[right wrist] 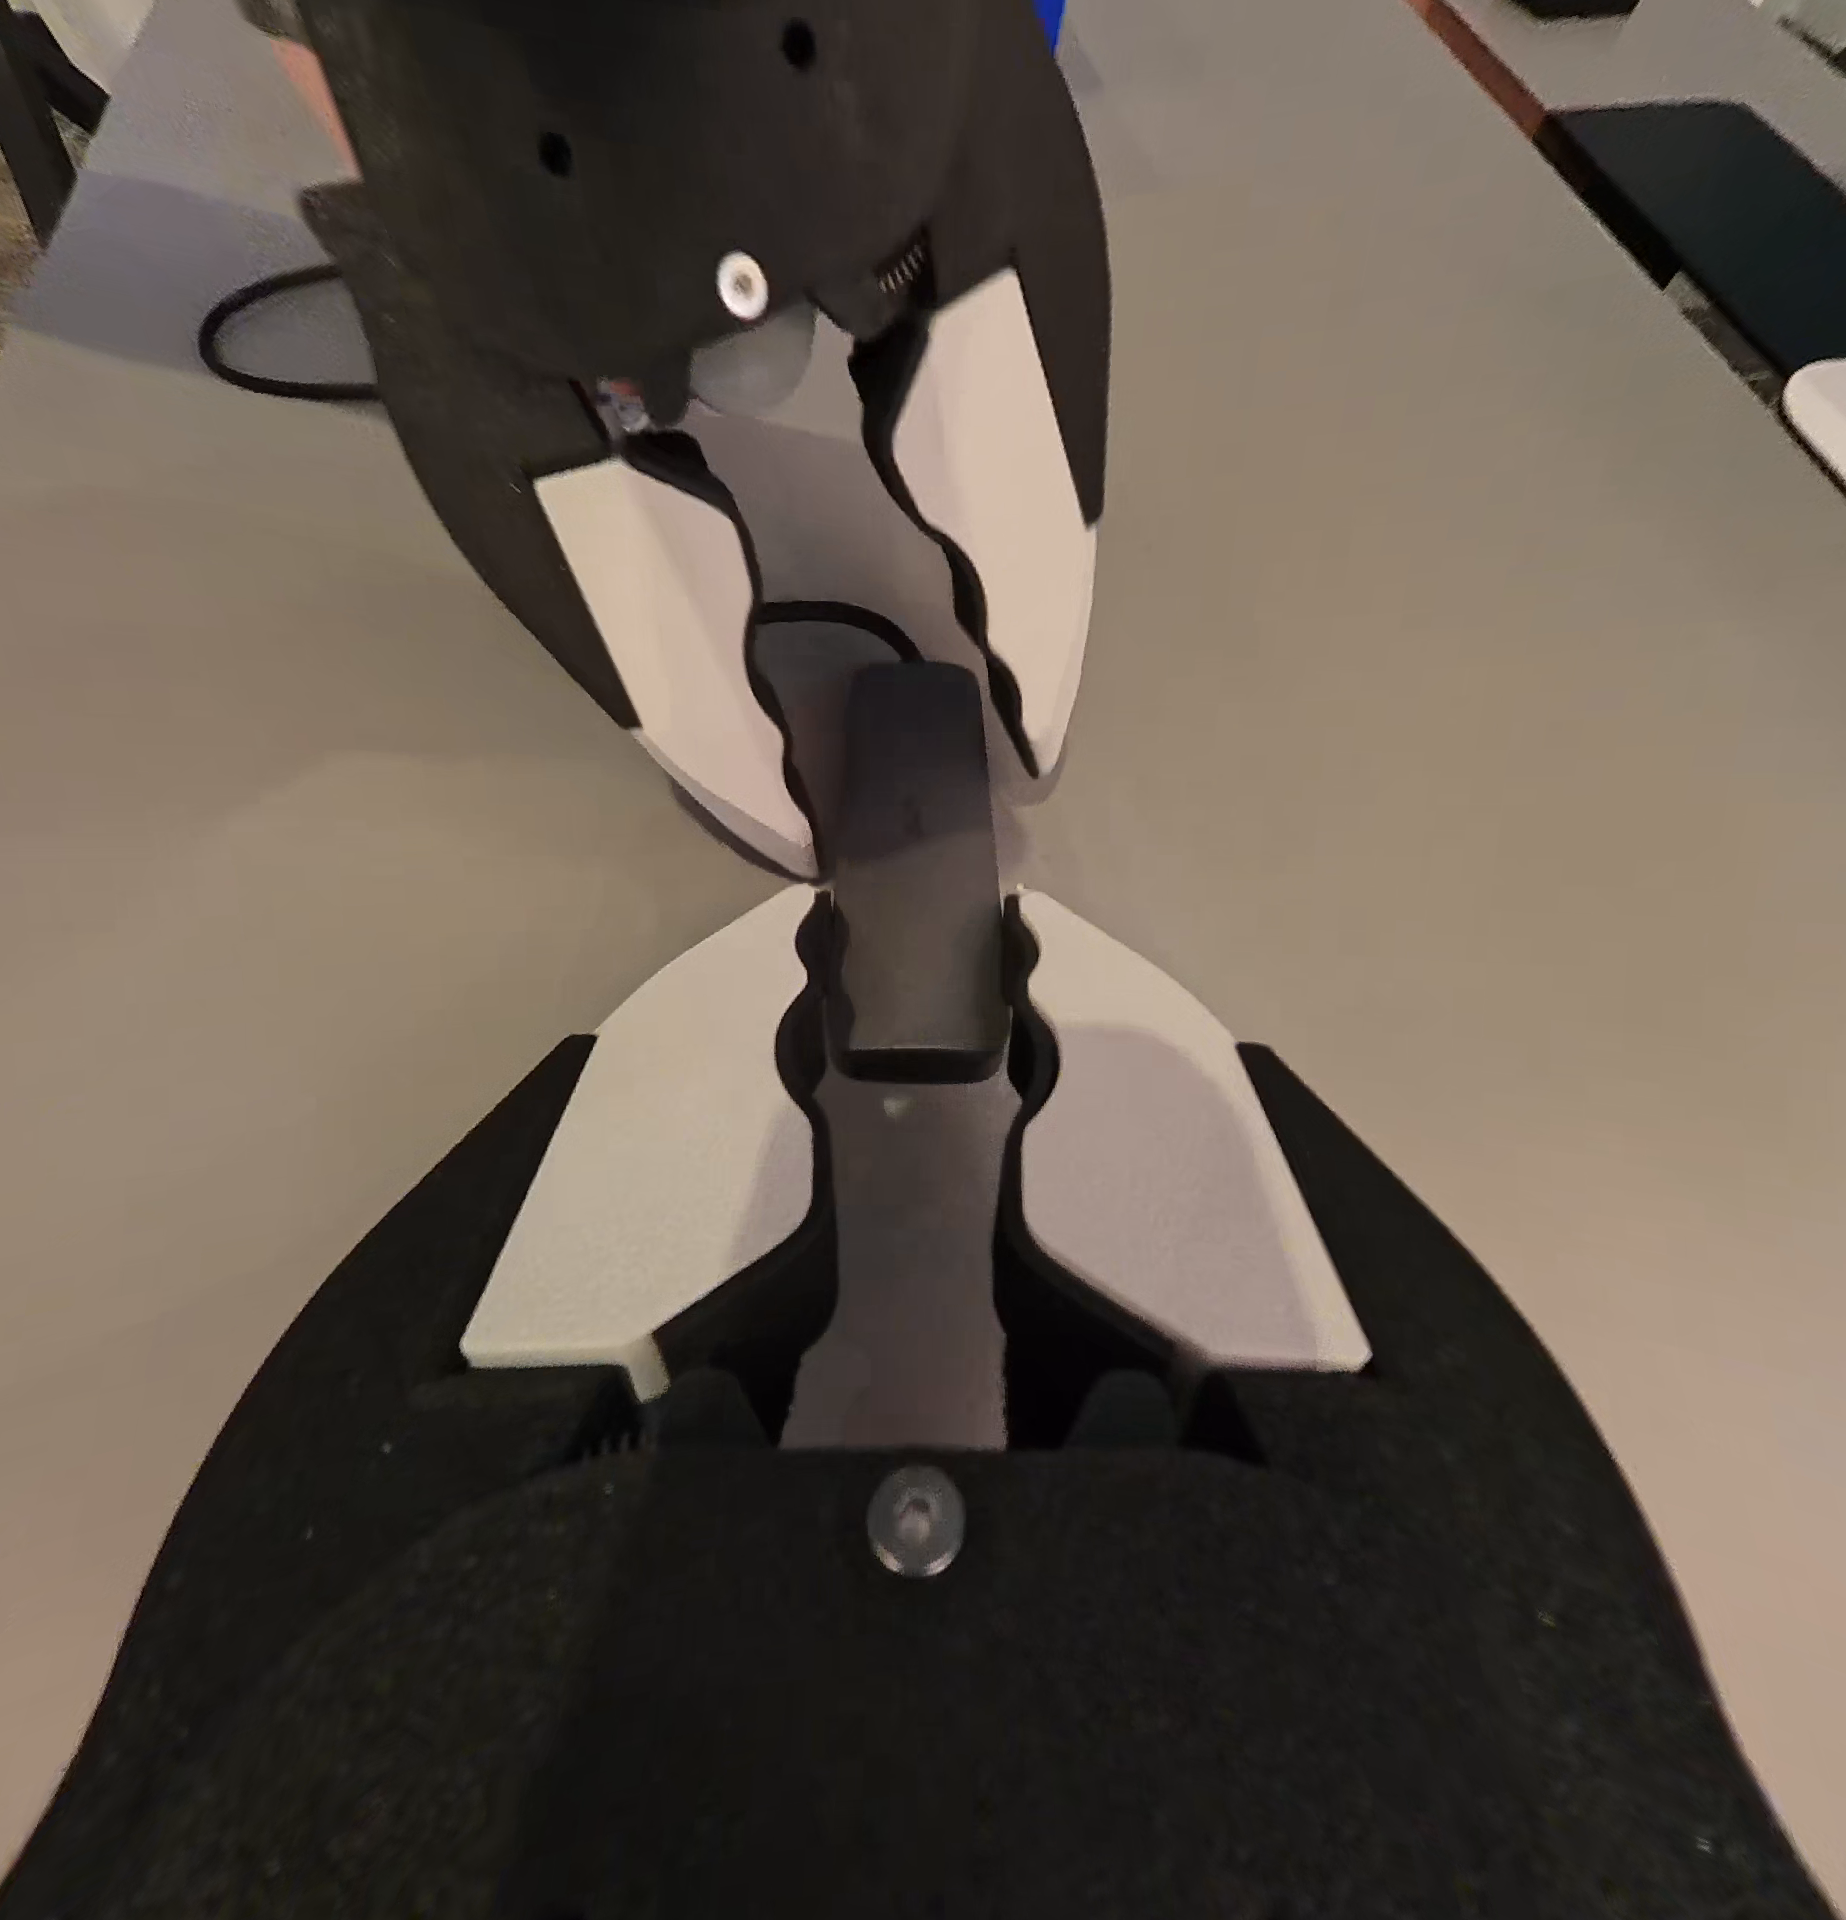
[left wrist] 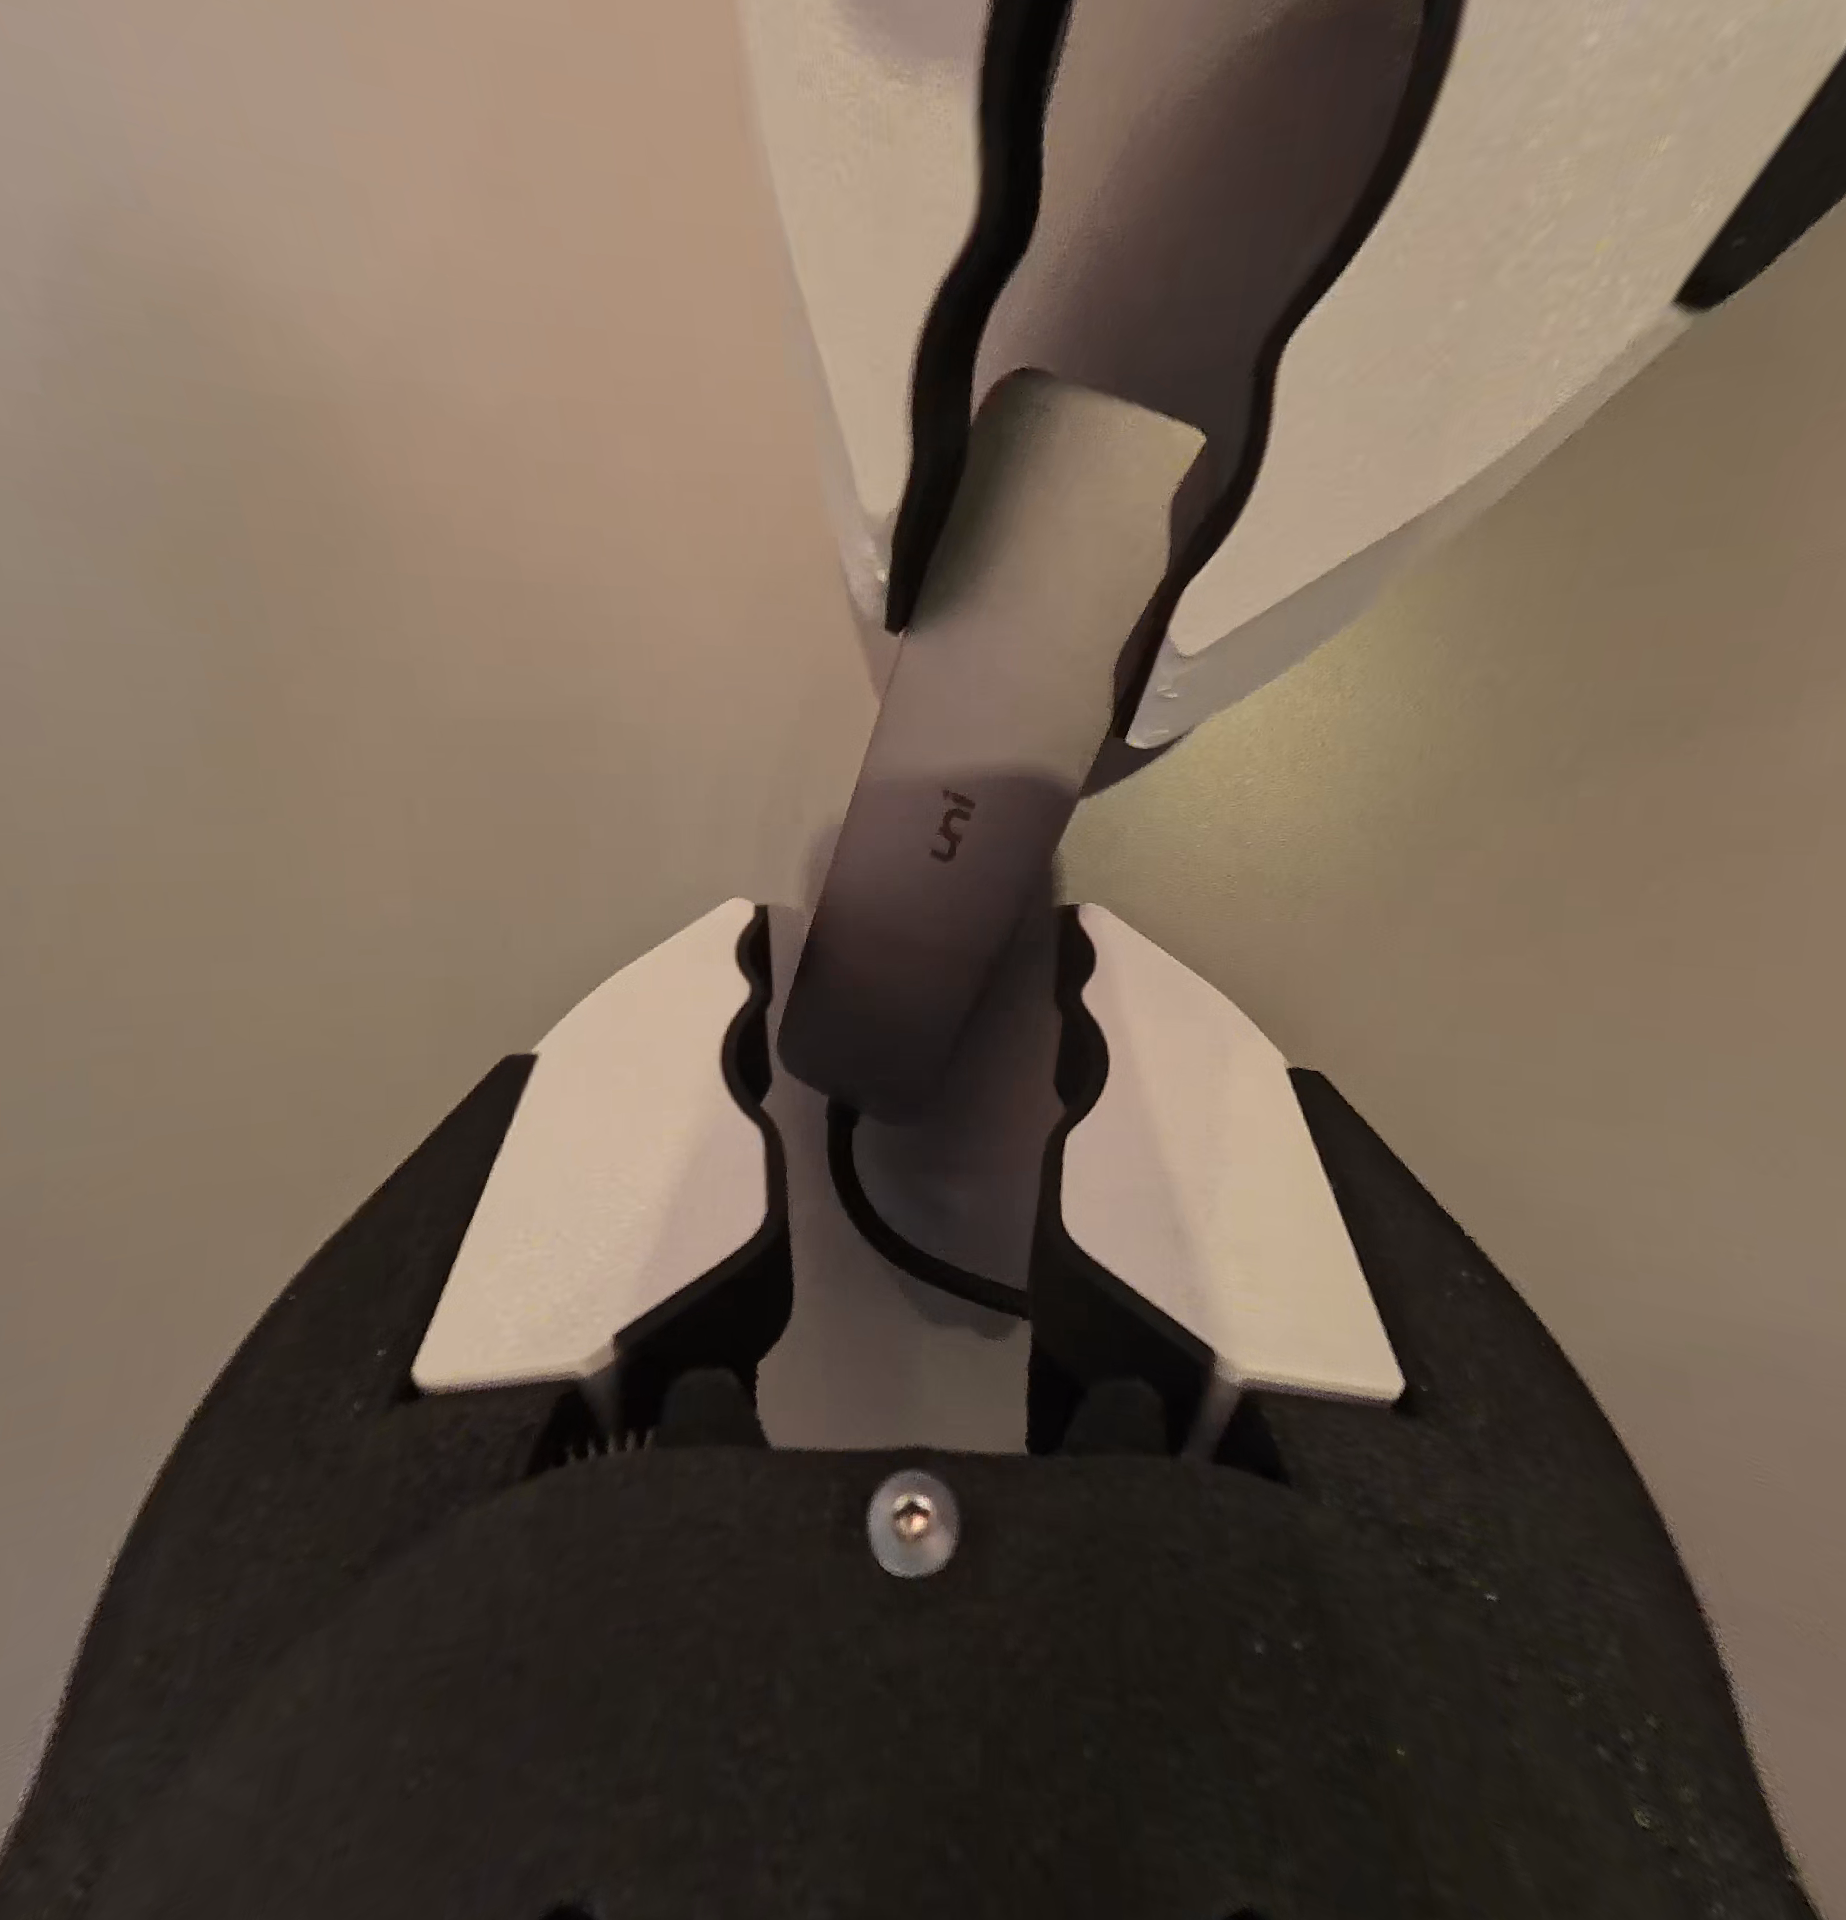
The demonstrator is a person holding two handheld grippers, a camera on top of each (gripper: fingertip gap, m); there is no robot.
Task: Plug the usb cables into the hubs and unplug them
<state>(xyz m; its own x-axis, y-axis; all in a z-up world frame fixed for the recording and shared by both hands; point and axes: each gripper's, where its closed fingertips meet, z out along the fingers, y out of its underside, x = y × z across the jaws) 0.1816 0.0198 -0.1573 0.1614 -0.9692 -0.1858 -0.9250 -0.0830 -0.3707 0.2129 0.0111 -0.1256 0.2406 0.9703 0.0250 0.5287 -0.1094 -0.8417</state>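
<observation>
A slim grey USB hub (left wrist: 960, 790) lies along the middle of both views, over the table. My right gripper (right wrist: 914, 904) is shut on one end of the hub (right wrist: 914, 966), with its pads pressing both long sides. In the left wrist view it (left wrist: 1023, 675) comes in from the top. My left gripper (left wrist: 914, 925) straddles the other end, where the hub's thin black cable (left wrist: 867, 1216) comes out. Its jaws stand a little wider than the hub, with a gap on one side. In the right wrist view it (right wrist: 919, 805) faces me from above. No USB plug shows.
The grey table (right wrist: 1418, 727) runs away on all sides. A black cable loop (right wrist: 223, 353) lies at the back left behind the left gripper. A dark flat object (right wrist: 1729, 229) and a white one (right wrist: 1844, 436) sit past the table's right edge. About 5 centimeters separates my left fingertips from my right.
</observation>
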